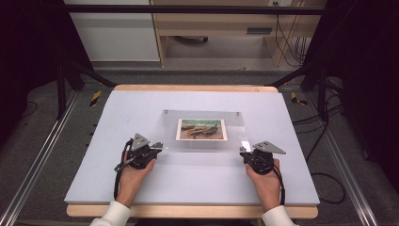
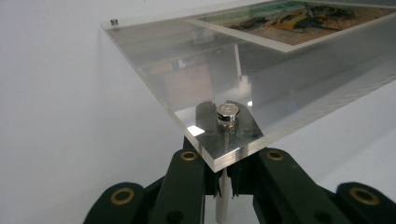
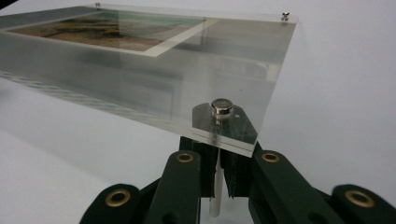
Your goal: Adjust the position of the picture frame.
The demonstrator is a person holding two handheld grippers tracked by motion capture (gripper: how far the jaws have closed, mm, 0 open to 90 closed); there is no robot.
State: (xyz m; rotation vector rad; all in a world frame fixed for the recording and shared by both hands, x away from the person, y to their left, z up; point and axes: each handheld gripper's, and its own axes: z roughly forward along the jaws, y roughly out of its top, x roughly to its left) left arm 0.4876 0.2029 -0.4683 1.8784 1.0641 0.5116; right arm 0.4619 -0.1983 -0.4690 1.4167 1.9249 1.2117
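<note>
On a pale table (image 1: 141, 188), a person's two hands hold the near corners of a clear acrylic frame (image 1: 202, 141) that carries a painted print (image 1: 201, 129) at its middle. The left gripper (image 1: 151, 149) has its jaws clenched on a slim white post (image 2: 223, 196) that hangs below the frame's near left corner, just under a small metal cap (image 2: 227, 115) seated on top of the panel. The right gripper (image 1: 245, 151) grips the matching white post (image 3: 215, 186) under the near right corner in the same way, beneath a second metal cap (image 3: 222, 107). In both gripper views the panel's near edge stands clear of the table surface, with open space beneath it; whether its far edge touches the table cannot be told. Two more small fasteners mark the far corners (image 1: 165, 112) (image 1: 238, 113). The frame lies roughly centred across the table's width, its sides well apart from the left and right edges, with bare surface all round: a broad band behind it toward the far wooden lip (image 1: 197, 88), and a wide strip in front where the forearms in white sleeves (image 1: 113, 214) come in. Cables (image 1: 118, 172) trail back from each gripper along the wrists.
</note>
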